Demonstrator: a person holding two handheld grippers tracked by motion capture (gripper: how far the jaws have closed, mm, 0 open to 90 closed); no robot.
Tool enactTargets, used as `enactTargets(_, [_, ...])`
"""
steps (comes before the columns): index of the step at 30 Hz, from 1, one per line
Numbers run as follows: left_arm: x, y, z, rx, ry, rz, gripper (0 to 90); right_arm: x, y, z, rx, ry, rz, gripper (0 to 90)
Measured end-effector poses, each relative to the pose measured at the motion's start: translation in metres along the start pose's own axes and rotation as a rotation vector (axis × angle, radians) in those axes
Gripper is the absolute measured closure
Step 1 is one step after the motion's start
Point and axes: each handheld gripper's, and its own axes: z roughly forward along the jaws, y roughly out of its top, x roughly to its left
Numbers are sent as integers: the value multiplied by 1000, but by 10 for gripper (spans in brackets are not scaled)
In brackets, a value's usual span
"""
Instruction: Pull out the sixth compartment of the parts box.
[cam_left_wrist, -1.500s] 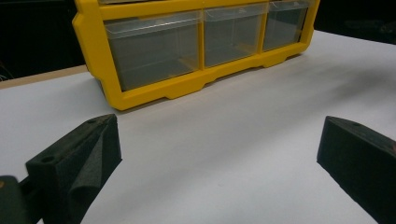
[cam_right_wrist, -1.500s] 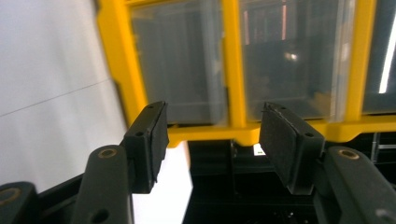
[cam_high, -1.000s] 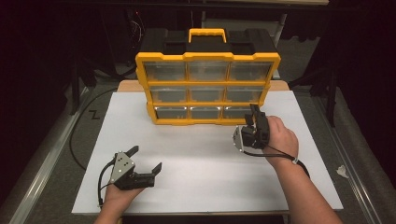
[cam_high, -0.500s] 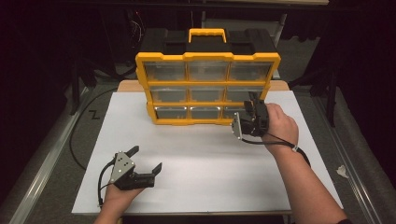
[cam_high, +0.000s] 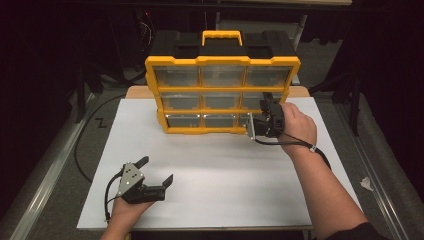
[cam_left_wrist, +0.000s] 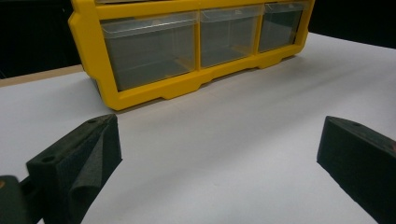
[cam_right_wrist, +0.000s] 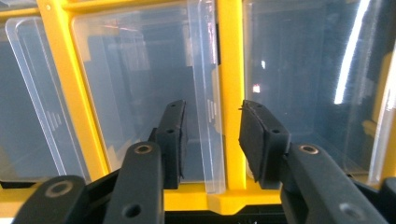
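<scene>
Nine clear drawers sit in the yellow organizer (cam_high: 222, 95) standing at the far side of the white worktop (cam_high: 215, 170). The right tool (cam_high: 264, 116) is up against its right-hand column, jaws closing around a drawer's clear pull tab (cam_right_wrist: 210, 135), pads not yet pressing it. To do this well, I'd centre the tab, pinch firmly, then draw straight outward. The left tool (cam_high: 156, 172) rests open on the worktop.

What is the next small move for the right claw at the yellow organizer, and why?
Probably finish closing the right claw on the clear drawer's front lip. Its jaws have just been closing with that lip between them, but the pads do not yet press it; grip before pulling.
</scene>
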Motion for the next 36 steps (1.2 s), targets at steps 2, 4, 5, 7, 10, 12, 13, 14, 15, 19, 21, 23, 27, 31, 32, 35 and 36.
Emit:
enactTargets(2, [0,0,0,-1,0,0,6,4,0,2,12,4,21,655])
enactTargets(4, [0,0,0,1,-2,-1,6,3,1,3,13,3,3,656])
enactTargets(5, [0,0,0,0,-2,-3,6,3,1,4,7,-3,-7,664])
enactTargets(7, [0,0,0,-1,-2,-5,6,3,1,5,16,4,-11,666])
enactTargets(10, [0,0,0,-1,-1,-5,6,5,0,8,12,4,-4,678])
enactTargets(12, [1,0,0,0,-1,-6,6,5,1,8,9,2,-25,680])
enactTargets(13, [1,0,0,-1,-1,-6,6,5,3,9,6,0,-40,688])
enactTargets(14, [1,0,0,-1,0,-6,6,5,3,9,6,0,-40,688])
enactTargets(15, [1,0,0,-1,-1,-6,6,5,3,9,10,2,-33,696])
enactTargets(19, [1,0,0,-1,1,-8,6,7,4,11,8,-7,-50,715])
enactTargets(21, [1,0,0,-1,0,-7,6,7,3,11,18,-6,-52,721])
enactTargets(23, [1,0,0,-1,0,-7,6,7,3,11,14,-12,-58,733])
enactTargets(27, [1,0,0,-2,-1,-9,6,8,4,11,24,-15,-60,734])
enactTargets(31, [1,0,0,0,-3,-7,7,8,5,11,27,-29,-75,751])
enactTargets(32, [1,0,0,-1,-3,-8,7,8,5,11,28,-27,-73,760])
enactTargets(35, [1,0,0,-2,-2,-9,7,8,5,11,29,-34,-76,784])
enactTargets(36, [1,0,0,-2,-1,-10,7,8,5,11,29,-37,-78,793])
